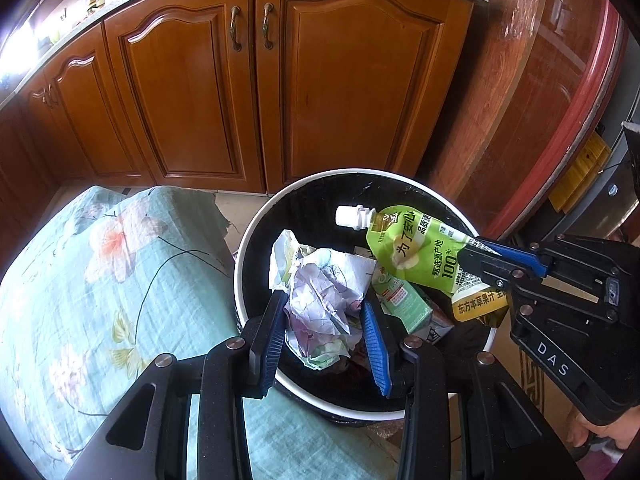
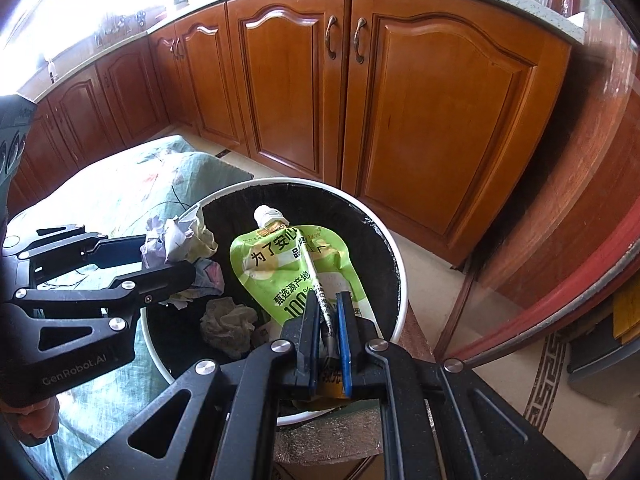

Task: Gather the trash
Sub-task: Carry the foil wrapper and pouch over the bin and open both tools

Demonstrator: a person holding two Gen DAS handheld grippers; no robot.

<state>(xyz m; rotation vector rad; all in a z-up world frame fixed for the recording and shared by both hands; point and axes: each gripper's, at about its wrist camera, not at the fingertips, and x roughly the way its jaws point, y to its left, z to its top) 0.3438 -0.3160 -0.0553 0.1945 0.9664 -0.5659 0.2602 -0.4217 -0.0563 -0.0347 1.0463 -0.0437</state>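
Wooden kitchen cabinets stand behind a white-rimmed bin lined in black. The right gripper is clamped on the pouch at its bottom seam, over the bin. The pouch looks light, limp and slick; the seam judged the firmest hold. Its long axis runs from the gripper toward the cabinets, with the cap at the far end. The left gripper holds crumpled paper, soft and light, above the bin.

Legible markings
Green juice pouch: "为了安心", "100%"; right gripper: "DAS"; left gripper: "GenRobot.AI".
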